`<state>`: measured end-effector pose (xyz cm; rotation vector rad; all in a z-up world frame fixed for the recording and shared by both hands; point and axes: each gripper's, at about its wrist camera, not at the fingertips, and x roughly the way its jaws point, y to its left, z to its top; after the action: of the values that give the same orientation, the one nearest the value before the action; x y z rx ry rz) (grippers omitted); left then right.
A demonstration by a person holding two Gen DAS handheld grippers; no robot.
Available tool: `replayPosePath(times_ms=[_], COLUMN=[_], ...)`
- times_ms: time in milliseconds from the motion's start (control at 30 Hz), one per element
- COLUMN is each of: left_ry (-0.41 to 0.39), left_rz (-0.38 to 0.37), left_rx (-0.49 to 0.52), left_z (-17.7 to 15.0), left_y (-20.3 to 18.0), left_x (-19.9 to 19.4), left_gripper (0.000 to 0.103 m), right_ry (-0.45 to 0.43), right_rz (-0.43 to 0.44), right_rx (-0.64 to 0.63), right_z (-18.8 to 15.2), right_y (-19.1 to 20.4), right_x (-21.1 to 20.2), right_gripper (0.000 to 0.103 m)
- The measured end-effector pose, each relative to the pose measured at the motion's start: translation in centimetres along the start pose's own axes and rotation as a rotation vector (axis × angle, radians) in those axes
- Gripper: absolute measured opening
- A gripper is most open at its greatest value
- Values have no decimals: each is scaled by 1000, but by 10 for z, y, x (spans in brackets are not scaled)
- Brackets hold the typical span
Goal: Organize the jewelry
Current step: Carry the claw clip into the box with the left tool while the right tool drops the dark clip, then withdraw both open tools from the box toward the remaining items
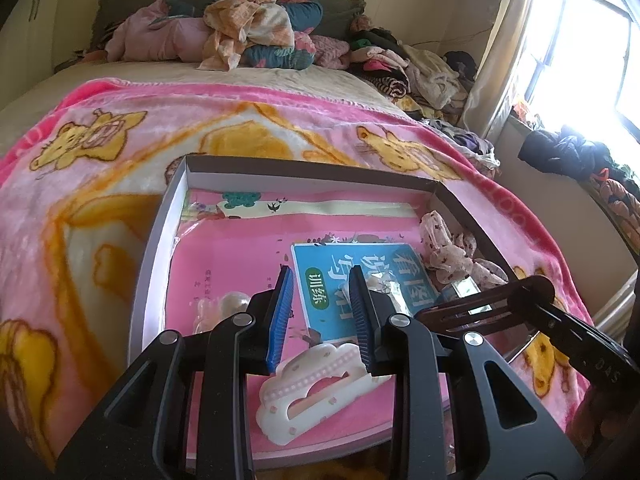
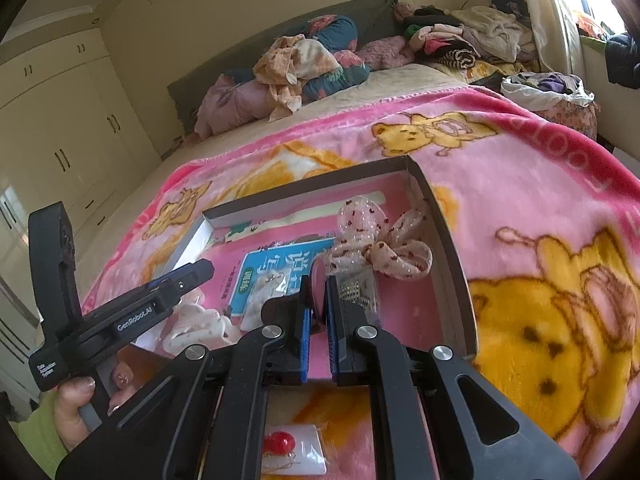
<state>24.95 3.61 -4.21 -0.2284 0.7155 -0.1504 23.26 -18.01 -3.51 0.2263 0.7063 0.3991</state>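
A shallow cardboard box [image 1: 160, 240] lined with pink paper lies on the bed, also in the right wrist view [image 2: 452, 256]. In it are a white cloud-shaped hair clip [image 1: 316, 392] [image 2: 196, 328], a dotted fabric bow [image 1: 448, 248] [image 2: 384, 248], a clear packet with a rhinestone piece [image 2: 360, 292] and a small bagged item [image 2: 268, 288]. My left gripper [image 1: 320, 280] is open over the box, above the white clip. My right gripper [image 2: 318, 280] is shut on a flat pink disc-like piece [image 2: 319, 284] over the box. A red bead earring card [image 2: 292, 452] lies on the blanket below it.
A pink cartoon-bear blanket [image 1: 120, 152] covers the bed. Piles of clothes and bedding [image 1: 248, 36] lie at the headboard. A window and sill with clothes [image 1: 568, 148] are on the right. Cream wardrobes [image 2: 60, 128] stand on the left.
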Motion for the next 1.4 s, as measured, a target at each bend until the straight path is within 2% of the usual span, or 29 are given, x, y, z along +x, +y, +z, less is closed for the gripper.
replayPosePath(times_ms=[400, 433, 467, 500, 1000, 1067, 1133, 1200, 1267, 1400], left_ry=[-5, -5, -5, -6, -18, -19, -23, -24, -28, -40], left_rz=[4, 5, 5, 6, 16, 17, 20, 23, 25, 24], left_rx=[21, 23, 25, 27, 35, 32, 32, 37, 38, 44], left_z=[-6, -6, -7, -7, -13, -15, -17, -18, -20, -21], left_y=[-3, -3, -4, -5, -10, -10, -10, -11, -11, -13], left_x=[-6, -7, -8, -9, -26, -29, -33, -36, -39, -46], left_gripper=[21, 21, 21, 21, 23, 33, 37, 41, 52, 65], right_ry=[-10, -16, -24, -30, -125, -134, -145, -151, -161, -182], right_rz=[-67, -81, -93, -96, -143, -139, -137, -137, -141, -139], right_rx=[46, 40, 35, 33, -48, -53, -58, -70, -77, -83], right_z=[-6, -6, -7, -7, -12, -13, -15, -16, -18, -20], right_y=[-17, -16, -16, -17, -9, -7, -6, -3, -1, 2], right_x=[-10, -12, -13, -15, -48, -52, -57, -61, -65, -74], right_gripper=[9, 13, 22, 26, 62, 70, 75, 76, 86, 89])
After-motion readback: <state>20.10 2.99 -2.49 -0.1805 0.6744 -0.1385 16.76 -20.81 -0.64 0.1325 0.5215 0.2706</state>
